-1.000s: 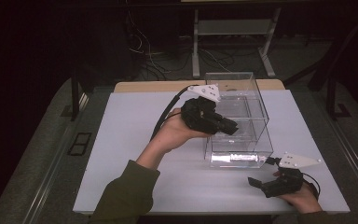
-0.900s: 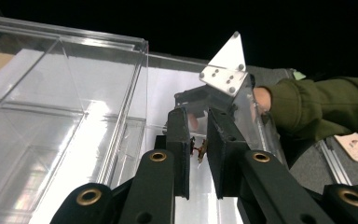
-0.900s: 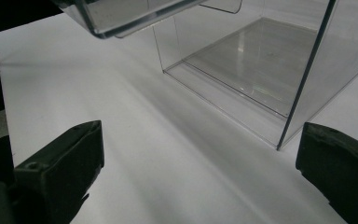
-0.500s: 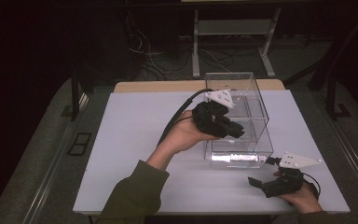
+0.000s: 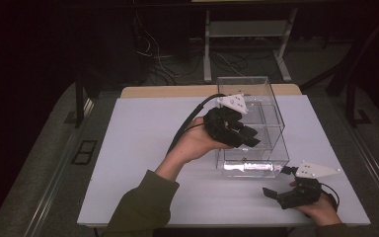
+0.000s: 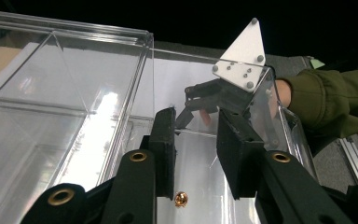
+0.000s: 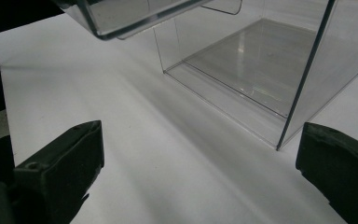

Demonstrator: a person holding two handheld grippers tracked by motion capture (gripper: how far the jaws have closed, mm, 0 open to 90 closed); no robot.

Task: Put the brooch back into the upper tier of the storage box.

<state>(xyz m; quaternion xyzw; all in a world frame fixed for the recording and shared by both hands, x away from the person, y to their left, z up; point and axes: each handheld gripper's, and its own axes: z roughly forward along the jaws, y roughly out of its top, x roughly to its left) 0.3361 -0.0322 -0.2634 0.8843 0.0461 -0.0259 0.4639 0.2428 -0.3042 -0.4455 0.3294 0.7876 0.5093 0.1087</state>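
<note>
- Your left gripper [image 5: 246, 139] sat at the centre of the high view, against the near left side of the clear plastic box [image 5: 256, 106]; the glare on the box hid just where the jaw tips met the plastic.
- In the left gripper view its jaws had just been opening to a narrow gap, with a thin clear edge of the box [image 6: 193, 133] running between them; you could not tell whether the pads pressed on it.
- Your right gripper [image 5: 276, 193] rested on the white table [image 5: 138, 148] at the lower right of the high view, just in front of the box and apart from it, its jaws spread wide with nothing between them.
- The right gripper view cut both black jaws off at the lower corners; the box's open lower level [image 7: 256, 56] lay at upper right, and a clear tray [image 7: 130, 16] was cut off by the top edge.
- Counted: one box with two levels, two grippers, two grey three-cornered plates [image 5: 233, 102], two forearms in green sleeves [image 5: 140, 210].
- A small brass-coloured round thing [image 6: 181, 199] showed low in the left gripper view; what it was could not be made out.
- Behind the table, at the top of the high view, cables [image 5: 150, 54] and a metal stand [image 5: 246, 29] stood in the dark.
</note>
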